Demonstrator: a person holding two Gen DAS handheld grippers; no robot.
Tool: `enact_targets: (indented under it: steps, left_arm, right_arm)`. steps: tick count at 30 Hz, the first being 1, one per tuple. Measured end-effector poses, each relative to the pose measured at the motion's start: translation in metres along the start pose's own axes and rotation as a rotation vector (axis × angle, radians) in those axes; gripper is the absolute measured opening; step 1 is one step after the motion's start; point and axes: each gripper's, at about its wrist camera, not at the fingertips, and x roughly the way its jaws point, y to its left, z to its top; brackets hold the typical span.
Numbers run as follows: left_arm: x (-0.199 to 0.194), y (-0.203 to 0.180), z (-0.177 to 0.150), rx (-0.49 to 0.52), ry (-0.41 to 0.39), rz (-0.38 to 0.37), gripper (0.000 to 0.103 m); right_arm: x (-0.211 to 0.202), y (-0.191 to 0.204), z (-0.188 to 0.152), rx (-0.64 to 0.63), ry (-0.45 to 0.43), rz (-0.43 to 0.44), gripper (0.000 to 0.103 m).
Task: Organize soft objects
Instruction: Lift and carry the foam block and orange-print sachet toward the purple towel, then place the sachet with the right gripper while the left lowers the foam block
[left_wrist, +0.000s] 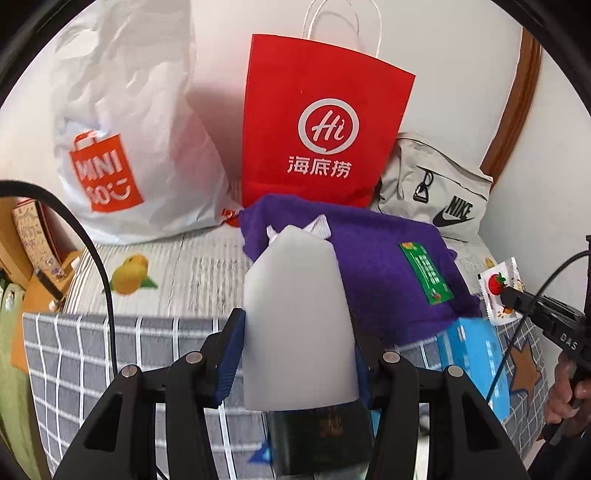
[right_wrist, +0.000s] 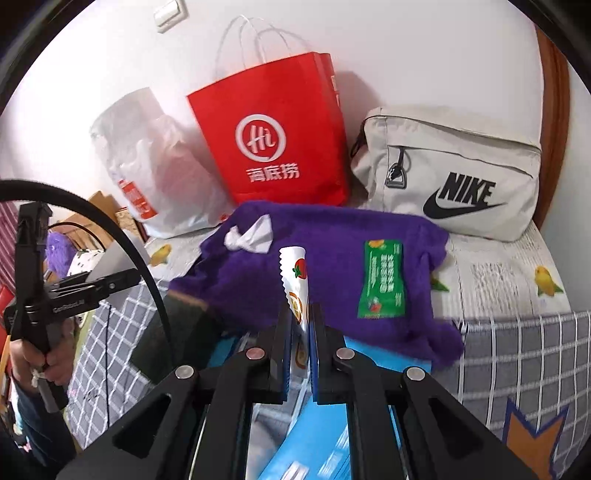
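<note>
Gripping: left gripper (left_wrist: 295, 332) clamped on white plastic bottle (left_wrist: 297, 321); right gripper (right_wrist: 300, 325) pinching tomato sachet (right_wrist: 295, 280). Green sachet (right_wrist: 382, 282) lying on purple cloth (right_wrist: 332, 266), mid-bed.

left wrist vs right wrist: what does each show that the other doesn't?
Left wrist only: the left gripper shut on a white translucent bottle, and the full MINISO logo on the white plastic bag.

Right wrist only: the right gripper shut on a tomato sachet, and a wall switch.

Both: red paper bag, grey Nike bag, purple towel with a green sachet lying on it.
</note>
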Motion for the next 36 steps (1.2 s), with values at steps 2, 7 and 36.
enact_targets:
  steps: [2, 7, 36]
  left_arm:
    - [0.01, -0.001, 0.01, 0.008, 0.007, -0.006, 0.048]
    - [0.032, -0.001, 0.027, 0.002, 0.021, -0.033, 0.048]
    - [0.112, -0.011, 0.043, 0.041, 0.158, -0.014, 0.049]
  right_arm:
    - [0.012, -0.007, 0.009, 0.005, 0.006, -0.022, 0.008]
    - [0.04, -0.023, 0.034, -0.004, 0.015, -0.059, 0.008]
    - [0.148, -0.067, 0.046, -0.07, 0.271, -0.202, 0.011]
